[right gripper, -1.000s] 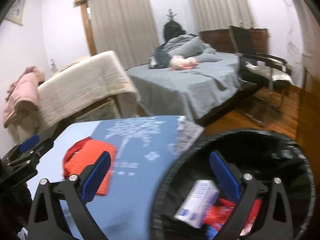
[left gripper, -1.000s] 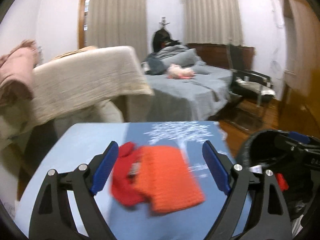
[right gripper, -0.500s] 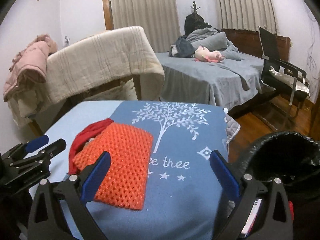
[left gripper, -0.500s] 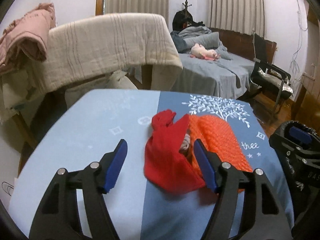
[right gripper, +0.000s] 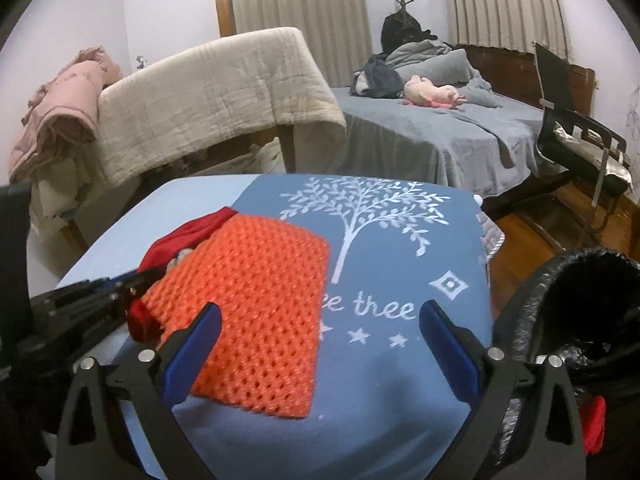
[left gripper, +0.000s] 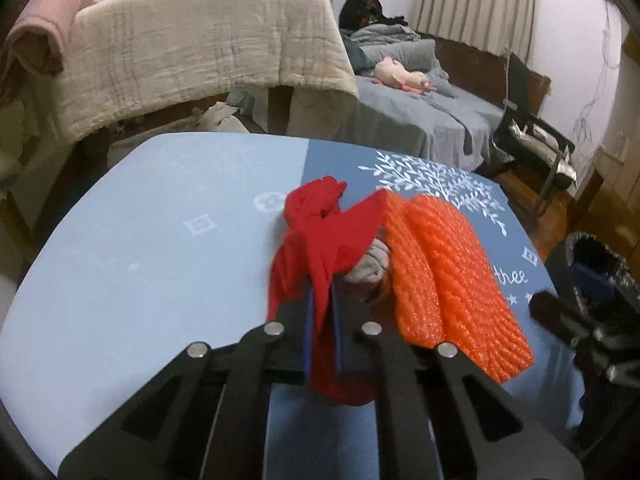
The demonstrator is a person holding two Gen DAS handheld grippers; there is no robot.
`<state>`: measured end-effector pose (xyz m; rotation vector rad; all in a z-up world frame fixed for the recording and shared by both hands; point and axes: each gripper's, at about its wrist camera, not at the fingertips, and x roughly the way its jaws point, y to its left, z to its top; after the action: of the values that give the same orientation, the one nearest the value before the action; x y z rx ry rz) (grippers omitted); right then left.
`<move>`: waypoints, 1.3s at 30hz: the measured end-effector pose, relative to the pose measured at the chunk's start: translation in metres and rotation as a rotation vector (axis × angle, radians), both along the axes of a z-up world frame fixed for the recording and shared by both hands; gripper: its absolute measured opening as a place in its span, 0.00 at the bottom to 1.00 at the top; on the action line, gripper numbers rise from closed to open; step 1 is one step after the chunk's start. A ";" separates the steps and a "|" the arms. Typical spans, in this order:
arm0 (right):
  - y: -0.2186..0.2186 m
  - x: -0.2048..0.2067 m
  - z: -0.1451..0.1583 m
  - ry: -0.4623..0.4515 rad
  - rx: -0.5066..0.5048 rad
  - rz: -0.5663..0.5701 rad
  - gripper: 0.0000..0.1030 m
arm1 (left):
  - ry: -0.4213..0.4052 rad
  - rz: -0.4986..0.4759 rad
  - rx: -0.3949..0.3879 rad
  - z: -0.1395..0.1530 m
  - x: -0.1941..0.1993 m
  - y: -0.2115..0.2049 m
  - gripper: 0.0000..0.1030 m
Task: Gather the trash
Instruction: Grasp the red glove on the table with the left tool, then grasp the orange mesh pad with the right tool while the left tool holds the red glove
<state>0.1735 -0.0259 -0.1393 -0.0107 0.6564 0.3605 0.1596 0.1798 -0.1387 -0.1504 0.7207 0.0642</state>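
Crumpled red bag (left gripper: 320,240) beside orange foam netting (left gripper: 448,276), both on tabletop

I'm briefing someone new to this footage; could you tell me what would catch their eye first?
The bright orange foam net sleeve lying on the blue tree-print tablecloth, mid-table. At its left edge, the left gripper is shut on a crumpled red plastic bag. A black-lined trash bin stands at the table's right.
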 end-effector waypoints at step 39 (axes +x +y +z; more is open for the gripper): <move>0.007 -0.001 -0.015 0.132 0.088 0.115 0.13 | 0.003 0.076 0.063 0.002 -0.035 0.014 0.06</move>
<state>0.1727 -0.0194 -0.1544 0.0599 0.7722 0.5044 0.1250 0.1934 -0.1366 -0.1178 0.7153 0.1595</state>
